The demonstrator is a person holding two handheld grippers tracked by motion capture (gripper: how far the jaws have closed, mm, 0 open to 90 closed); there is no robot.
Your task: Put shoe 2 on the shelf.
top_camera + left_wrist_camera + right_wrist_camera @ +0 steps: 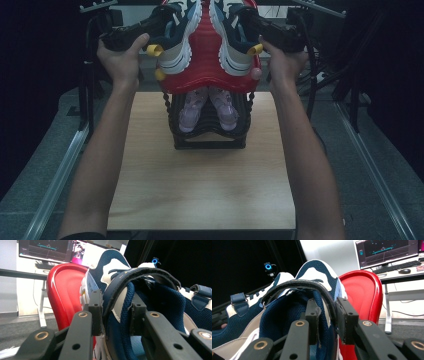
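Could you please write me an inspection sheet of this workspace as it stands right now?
Surface: wooden tabletop, bare at the front, on a grey floor.
Job's things: two navy-and-white sneakers, left sneaker and right sneaker, held over the red shoe tray; pink children's shoes on the black tier below.
Clutter: nothing seen.
Grippers: left tongs clamp the left sneaker's collar; right tongs clamp the right sneaker's collar.
Cables: a black cable trails from the right tongs.
Surroundings: monitor, keyboard and mouse on a desk behind; dark curtains at the sides.
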